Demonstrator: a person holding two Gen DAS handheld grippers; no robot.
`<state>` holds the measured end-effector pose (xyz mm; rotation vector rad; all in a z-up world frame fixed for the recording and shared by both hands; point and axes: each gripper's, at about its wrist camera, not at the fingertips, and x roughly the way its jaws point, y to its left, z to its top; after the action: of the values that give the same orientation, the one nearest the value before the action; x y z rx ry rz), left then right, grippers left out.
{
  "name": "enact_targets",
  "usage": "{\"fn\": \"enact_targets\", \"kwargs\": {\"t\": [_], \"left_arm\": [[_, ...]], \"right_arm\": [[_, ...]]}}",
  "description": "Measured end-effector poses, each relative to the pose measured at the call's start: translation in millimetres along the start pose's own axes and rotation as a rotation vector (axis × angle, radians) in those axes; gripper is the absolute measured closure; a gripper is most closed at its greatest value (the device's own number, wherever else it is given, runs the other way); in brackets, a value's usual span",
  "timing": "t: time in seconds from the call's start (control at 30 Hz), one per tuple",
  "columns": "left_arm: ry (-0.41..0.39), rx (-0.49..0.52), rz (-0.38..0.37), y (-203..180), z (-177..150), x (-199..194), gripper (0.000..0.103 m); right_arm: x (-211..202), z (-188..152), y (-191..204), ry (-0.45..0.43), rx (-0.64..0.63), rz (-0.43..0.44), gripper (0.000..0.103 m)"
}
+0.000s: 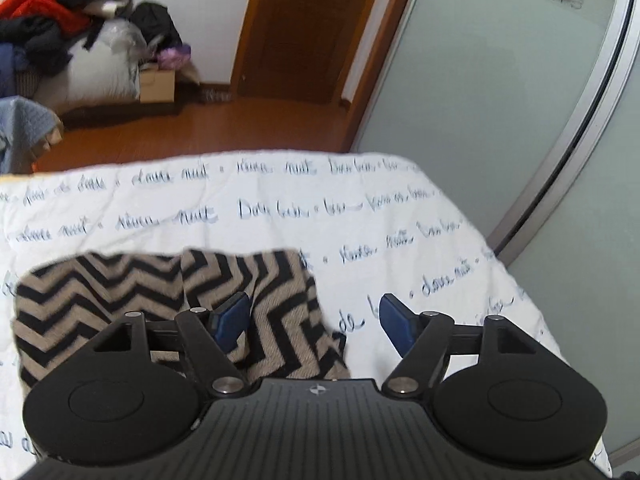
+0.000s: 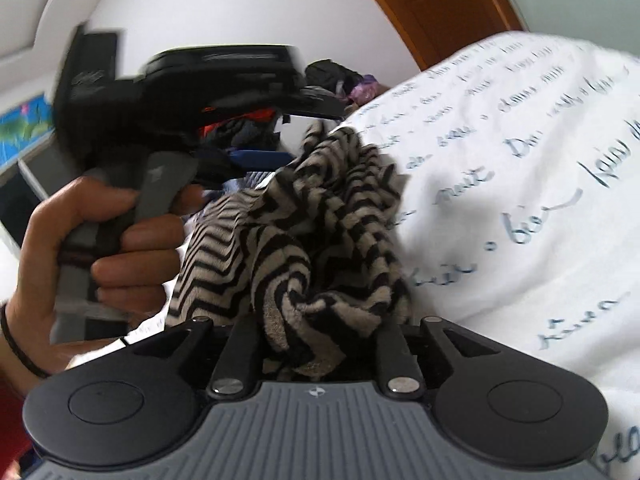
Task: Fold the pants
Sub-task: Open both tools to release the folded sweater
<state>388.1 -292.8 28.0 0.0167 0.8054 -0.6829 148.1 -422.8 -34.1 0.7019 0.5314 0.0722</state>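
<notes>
While my left gripper [image 1: 314, 322] gapes empty over the bed [image 1: 400, 208], the pants [image 1: 120, 300] lie at ten o'clock; my right gripper [image 2: 316, 344] seems clamped on their bunched cloth, nearer.

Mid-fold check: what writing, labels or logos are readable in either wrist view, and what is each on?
"nuit": blue cursive script, repeated across the white quilted bedspread; legible in both views.
"douce nuit": likely reading, same bedspread, left wrist view.
Other script words on the bedspread: too blurred to read.
Small compass-like emblem, no letters: on the left gripper body, also on the right gripper body.
Black-and-beige zigzag pants: no text visible.
</notes>
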Motion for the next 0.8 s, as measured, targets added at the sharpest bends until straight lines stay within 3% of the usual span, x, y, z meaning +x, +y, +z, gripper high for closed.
{"fn": "enact_targets", "kwargs": {"t": [0.03,0.1,0.17,0.23,0.27,0.3,0.37,0.47,0.5,0.53,0.6,0.63,0.8], "left_arm": [[-0.015,0.001,0.015,1,1,-5,0.03],[-0.042,-0.006,0.067,7,-1,-15,0.027],[-0.067,-0.014,0.123,21,-8,-26,0.024],[-0.077,-0.011,0.175,34,-16,-36,0.024],[-0.076,-0.014,0.193,41,-22,-41,0.024],[-0.07,-0.02,0.2,49,-28,-46,0.024],[-0.053,-0.035,0.203,62,-41,-54,0.024],[-0.031,-0.034,0.182,74,-60,-66,0.02],[-0.022,-0.01,0.183,75,-66,-68,0.018],[-0.008,0.018,0.195,75,-72,-69,0.017],[0.011,0.042,0.2,77,-81,-70,0.016],[0.01,0.034,0.185,80,-84,-73,0.016],[-0.05,0.007,0.169,92,-81,-94,0.017]], "right_arm": [[-3,2,-4,-0.004,0.02,0.001,0.078],[-10,8,-13,-0.02,0.052,-0.017,0.053],[-22,12,-15,-0.089,0.059,-0.087,0.043],[-38,13,-11,-0.2,0.019,-0.207,0.043],[-46,13,-7,-0.257,-0.014,-0.226,0.043],[-52,13,-3,-0.294,-0.046,-0.199,0.043],[-55,14,9,-0.286,-0.116,-0.064,0.043],[-41,6,31,-0.16,-0.196,0.14,0.043],[-31,2,37,-0.098,-0.218,0.16,0.045],[-19,-3,42,-0.04,-0.243,0.116,0.045],[-4,-12,41,-0.006,-0.275,-0.056,0.045],[-3,-14,38,-0.004,-0.277,-0.094,0.045],[-28,13,58,-0.136,-0.296,-0.034,0.044]]}}
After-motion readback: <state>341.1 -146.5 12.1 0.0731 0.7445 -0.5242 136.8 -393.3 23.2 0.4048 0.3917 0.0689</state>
